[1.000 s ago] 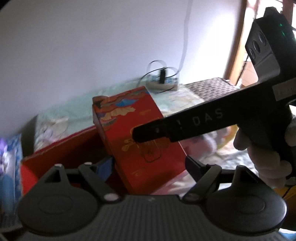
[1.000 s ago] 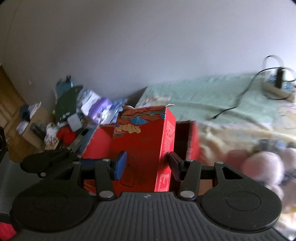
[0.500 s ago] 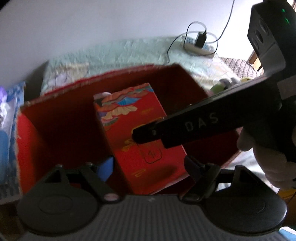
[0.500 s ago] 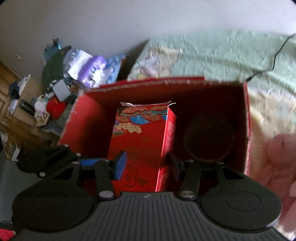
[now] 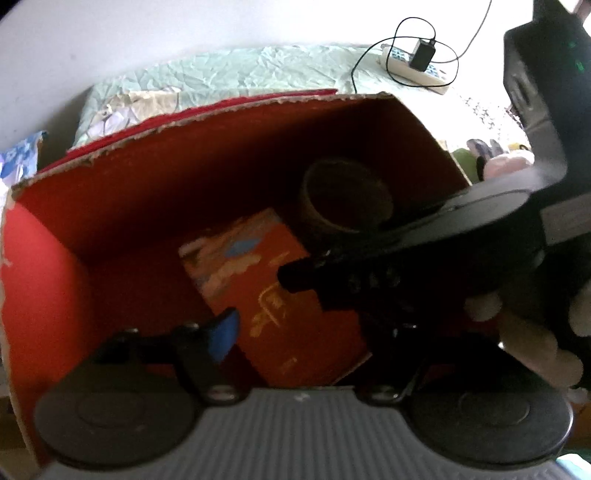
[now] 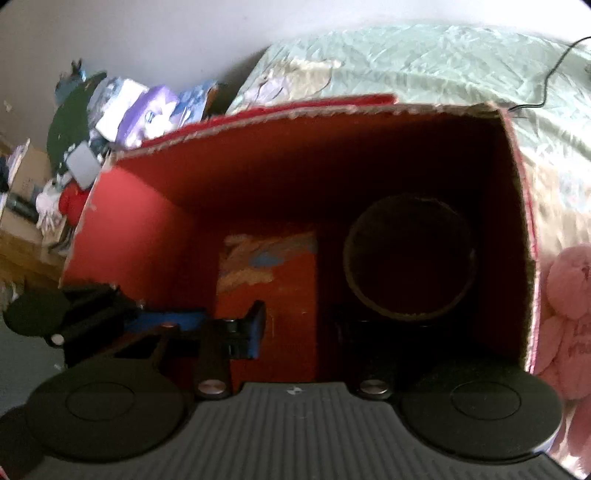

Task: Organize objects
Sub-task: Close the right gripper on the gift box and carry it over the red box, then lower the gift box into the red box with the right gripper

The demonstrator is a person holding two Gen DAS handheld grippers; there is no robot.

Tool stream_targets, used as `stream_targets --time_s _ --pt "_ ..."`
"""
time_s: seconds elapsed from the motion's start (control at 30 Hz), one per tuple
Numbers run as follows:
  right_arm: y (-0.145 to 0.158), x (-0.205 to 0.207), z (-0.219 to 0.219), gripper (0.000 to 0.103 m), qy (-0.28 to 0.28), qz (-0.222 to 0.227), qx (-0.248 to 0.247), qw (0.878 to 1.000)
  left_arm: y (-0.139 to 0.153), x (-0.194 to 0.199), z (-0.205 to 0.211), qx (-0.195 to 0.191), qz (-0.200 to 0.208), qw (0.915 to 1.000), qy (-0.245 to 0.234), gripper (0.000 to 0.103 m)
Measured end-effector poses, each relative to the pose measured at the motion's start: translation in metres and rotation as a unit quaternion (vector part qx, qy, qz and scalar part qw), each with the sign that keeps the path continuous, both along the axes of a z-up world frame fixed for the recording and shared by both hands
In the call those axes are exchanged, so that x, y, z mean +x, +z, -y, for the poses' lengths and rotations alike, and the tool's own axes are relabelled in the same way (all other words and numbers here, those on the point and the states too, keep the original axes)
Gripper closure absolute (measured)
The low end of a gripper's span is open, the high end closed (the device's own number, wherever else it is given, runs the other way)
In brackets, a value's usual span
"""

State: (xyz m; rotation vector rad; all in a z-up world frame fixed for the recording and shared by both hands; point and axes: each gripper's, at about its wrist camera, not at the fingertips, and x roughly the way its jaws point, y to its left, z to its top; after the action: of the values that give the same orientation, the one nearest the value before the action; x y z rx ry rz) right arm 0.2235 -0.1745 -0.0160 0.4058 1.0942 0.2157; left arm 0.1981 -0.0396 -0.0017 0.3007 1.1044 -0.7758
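The red packet (image 6: 269,295) sits deep in the big red box (image 6: 140,236) beside a round tub (image 6: 408,258) — the right gripper (image 6: 295,325) pinches it, the left gripper (image 5: 295,332) is spread open — letting go is left.

We are in a lived-in bedroom at home. A bed (image 6: 443,59) with a crumpled pale green sheet fills the top of both views and runs up against a plain white wall (image 5: 147,33). At the upper right of the left view a power strip (image 5: 417,68) lies on the sheet with a black charger plugged in and its cable looped. At the right edge of the right view sits a pink plush toy (image 6: 565,306). At the upper left of that view, a heap of bags and packets (image 6: 122,107) is piled beside the bed.
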Motion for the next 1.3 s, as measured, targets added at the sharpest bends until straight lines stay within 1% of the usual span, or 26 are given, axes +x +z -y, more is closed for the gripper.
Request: stream_targets --time_s 0.07,0.17,0.3,0.47,0.5,0.57,0.6,0.77,0.83,0.93,1.1,1.13,1.2,1.3 --pt "0.001 -0.001 0.002 0.065 -0.002 0.006 0.006 1.000 -0.001 0.002 0.002 0.003 0.003 1.0000 0.001 0.031" --pt "0.002 -0.002 0.004 0.066 -0.007 0.016 0.015 1.000 0.001 0.004 0.000 0.007 0.018 0.9998 0.003 0.031" --pt "0.005 -0.005 0.006 0.065 -0.013 0.023 0.020 0.999 0.007 0.007 -0.014 0.018 0.044 0.9986 0.025 0.031" --pt "0.014 0.000 0.008 0.065 -0.013 0.030 0.091 0.995 0.017 0.006 -0.039 0.023 0.076 0.9947 0.065 0.031" --pt "0.014 0.004 0.006 0.065 -0.005 0.023 0.108 0.994 0.019 0.006 -0.042 0.025 0.080 0.9939 0.071 0.031" --pt "0.011 0.014 -0.003 0.065 0.019 -0.008 0.144 0.989 0.023 0.005 -0.048 0.023 0.086 0.9930 0.077 0.031" --pt "0.009 0.017 -0.008 0.065 0.028 -0.016 0.153 0.988 0.025 0.005 -0.051 0.022 0.088 0.9927 0.080 0.031" --pt "0.000 0.033 -0.045 0.065 0.064 -0.048 0.146 0.986 0.032 -0.007 -0.065 0.021 0.101 0.9914 0.080 0.031" --pt "-0.007 0.038 -0.059 0.065 0.069 -0.065 0.127 0.987 0.034 -0.010 -0.068 0.023 0.107 0.9906 0.081 0.030" --pt "-0.014 0.042 -0.068 0.066 0.067 -0.080 0.103 0.989 0.033 -0.009 -0.068 0.028 0.107 0.9902 0.085 0.030" --pt "-0.012 0.039 -0.064 0.066 0.043 -0.072 0.073 0.994 0.028 -0.003 -0.058 0.038 0.110 0.9900 0.079 0.030" --pt "-0.012 0.039 -0.062 0.067 0.036 -0.070 0.066 0.995 0.028 -0.002 -0.056 0.038 0.110 0.9902 0.077 0.030" --pt "-0.009 0.036 -0.057 0.074 0.020 -0.065 0.054 0.996 0.027 0.003 -0.052 0.037 0.109 0.9907 0.074 0.030" --pt "-0.011 0.034 -0.045 0.077 -0.006 -0.068 0.076 0.995 0.025 0.010 -0.044 0.042 0.107 0.9911 0.067 0.029"
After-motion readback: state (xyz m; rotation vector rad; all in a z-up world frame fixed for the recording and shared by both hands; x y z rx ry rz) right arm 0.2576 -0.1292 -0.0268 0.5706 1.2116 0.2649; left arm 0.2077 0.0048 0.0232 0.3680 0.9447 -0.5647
